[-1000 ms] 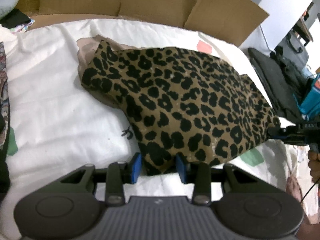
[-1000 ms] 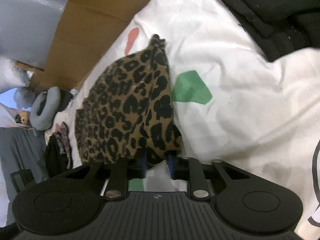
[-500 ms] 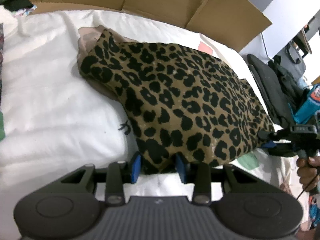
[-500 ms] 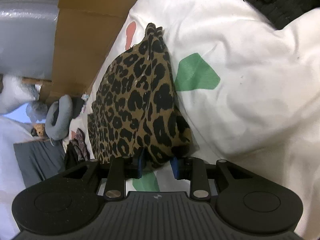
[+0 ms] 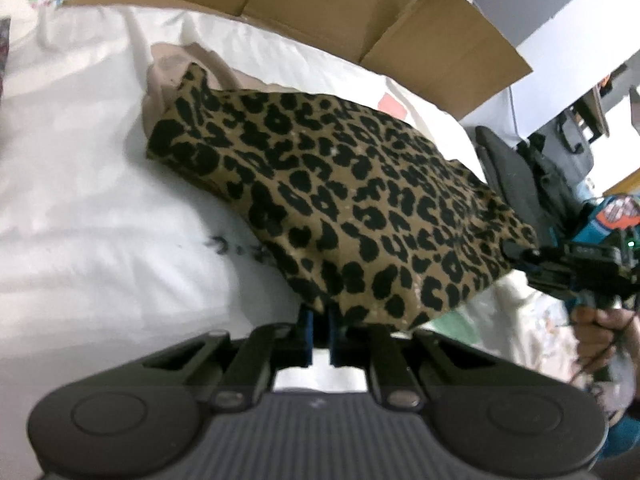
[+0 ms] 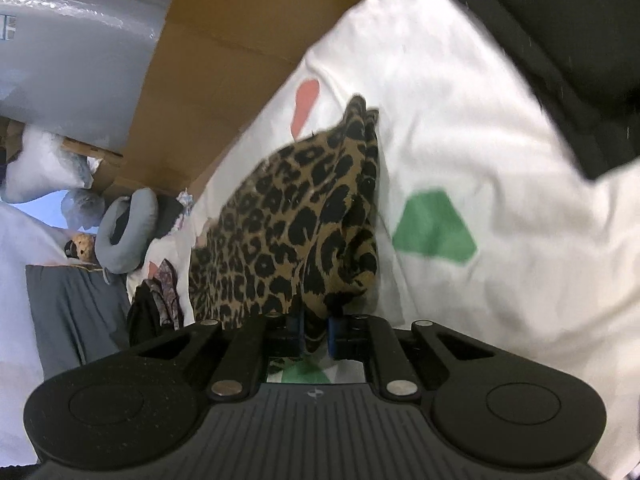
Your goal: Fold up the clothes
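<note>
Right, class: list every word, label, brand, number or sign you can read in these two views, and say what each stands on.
None can be read.
Dark marks on the white sheet: blurred.
Print on the blue-orange packet: too blurred.
Logo on the right gripper body: a symbol, no letters.

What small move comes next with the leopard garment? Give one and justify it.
Probably lift both corners together and carry them toward the far edge. The left gripper and right gripper are each shut on a near corner of the leopard-print garment, which lies on the white sheet.

Both wrist views closely share the leopard-print garment (image 5: 340,208).
</note>
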Demonstrator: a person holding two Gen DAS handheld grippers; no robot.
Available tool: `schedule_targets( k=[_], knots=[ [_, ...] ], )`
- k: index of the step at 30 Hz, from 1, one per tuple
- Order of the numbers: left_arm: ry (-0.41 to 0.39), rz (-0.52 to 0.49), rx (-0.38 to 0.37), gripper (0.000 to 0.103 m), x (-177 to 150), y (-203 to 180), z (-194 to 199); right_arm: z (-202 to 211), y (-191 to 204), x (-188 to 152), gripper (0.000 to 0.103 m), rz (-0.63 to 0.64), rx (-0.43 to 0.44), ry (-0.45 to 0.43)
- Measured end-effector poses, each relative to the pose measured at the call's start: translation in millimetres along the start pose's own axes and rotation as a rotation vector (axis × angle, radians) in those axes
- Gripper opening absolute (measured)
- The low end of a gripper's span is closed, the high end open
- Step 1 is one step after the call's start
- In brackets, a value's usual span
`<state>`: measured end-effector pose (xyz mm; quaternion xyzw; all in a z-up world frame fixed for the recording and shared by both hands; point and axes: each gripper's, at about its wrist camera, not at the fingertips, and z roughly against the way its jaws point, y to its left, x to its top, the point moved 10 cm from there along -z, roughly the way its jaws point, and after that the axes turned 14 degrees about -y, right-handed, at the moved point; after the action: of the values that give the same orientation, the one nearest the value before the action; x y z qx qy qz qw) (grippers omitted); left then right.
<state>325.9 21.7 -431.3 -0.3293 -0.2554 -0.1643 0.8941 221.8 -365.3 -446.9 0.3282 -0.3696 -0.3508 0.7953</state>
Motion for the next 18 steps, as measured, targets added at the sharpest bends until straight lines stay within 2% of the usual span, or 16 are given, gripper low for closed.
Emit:
schedule_targets(
  k=[5, 11, 18],
  knots=[
    [0.017, 0.051, -0.027, 0.005, -13, -20, 0, 1, -6, 22, 0.008, 0.023, -0.037, -0.027],
    [0.05, 0.106, 0.038, 0.004, -24, -30, -7, -1, -10, 41, 0.008, 0.036, -0.058, -0.031],
    [0.068, 0.169, 0.071, 0.003, -32, -48, -7, -3, -11, 61, 0.008, 0.06, -0.07, -0.035]
  ],
)
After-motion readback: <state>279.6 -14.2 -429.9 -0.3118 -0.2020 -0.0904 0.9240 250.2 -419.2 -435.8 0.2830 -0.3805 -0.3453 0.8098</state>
